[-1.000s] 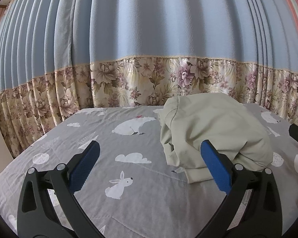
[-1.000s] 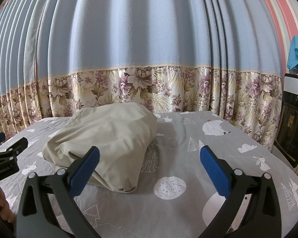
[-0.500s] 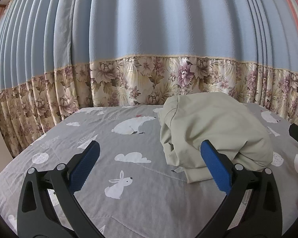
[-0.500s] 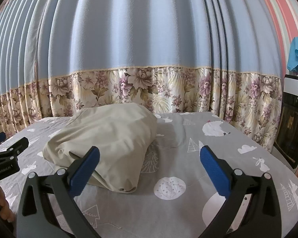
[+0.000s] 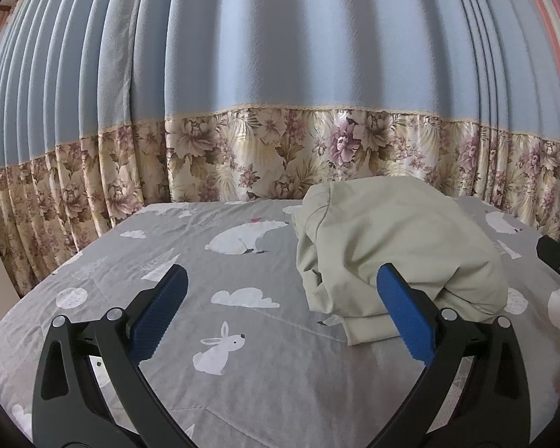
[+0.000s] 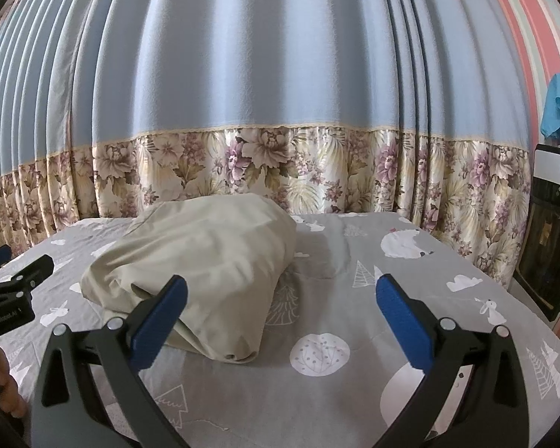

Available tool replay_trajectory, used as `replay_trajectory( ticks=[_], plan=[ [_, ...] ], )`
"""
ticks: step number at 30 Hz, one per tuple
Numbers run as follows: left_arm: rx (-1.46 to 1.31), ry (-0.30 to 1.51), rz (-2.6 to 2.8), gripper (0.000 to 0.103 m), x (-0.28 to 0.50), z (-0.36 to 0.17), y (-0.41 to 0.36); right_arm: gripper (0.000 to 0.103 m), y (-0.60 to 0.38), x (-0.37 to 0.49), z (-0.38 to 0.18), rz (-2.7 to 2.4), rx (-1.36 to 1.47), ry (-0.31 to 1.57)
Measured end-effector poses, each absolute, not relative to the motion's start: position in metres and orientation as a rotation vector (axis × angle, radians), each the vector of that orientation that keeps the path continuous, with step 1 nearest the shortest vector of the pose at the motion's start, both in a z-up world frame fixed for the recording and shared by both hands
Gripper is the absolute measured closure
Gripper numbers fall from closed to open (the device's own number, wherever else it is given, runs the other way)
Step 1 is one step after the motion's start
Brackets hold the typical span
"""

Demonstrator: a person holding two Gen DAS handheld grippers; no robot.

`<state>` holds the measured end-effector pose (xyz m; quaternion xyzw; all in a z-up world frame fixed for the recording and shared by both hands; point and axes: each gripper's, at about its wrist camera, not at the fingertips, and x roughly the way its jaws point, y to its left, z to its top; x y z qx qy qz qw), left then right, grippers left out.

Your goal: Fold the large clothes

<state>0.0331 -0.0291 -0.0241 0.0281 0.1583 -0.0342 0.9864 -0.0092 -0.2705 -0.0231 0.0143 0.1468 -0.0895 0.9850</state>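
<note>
- Nearest, the left claw (image 5: 282, 311) and right claw (image 6: 282, 311) both hang with blue pads spread apart, holding nothing, above the grey animal-print bed sheet (image 5: 242, 384); closing too low could pinch the sheet along with the cloth.
- Mid-bed lies the pale beige garment (image 5: 392, 250), bunched in a loose heap, its near edge layered; grabbing one layer only may drag the pile askew.
- Farthest, the blue pleated curtain with floral hem (image 6: 280, 112) hangs close behind the bed; a wide swing could snag it.
</note>
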Motion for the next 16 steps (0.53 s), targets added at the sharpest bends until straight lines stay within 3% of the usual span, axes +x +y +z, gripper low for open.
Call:
replay_trajectory(
  ticks=[16],
  plan=[
    [0.054, 0.352, -0.076, 0.003, 0.04, -0.024, -0.027, 0.002, -0.28, -0.006, -0.026, -0.185, 0.04, 0.305]
  ],
)
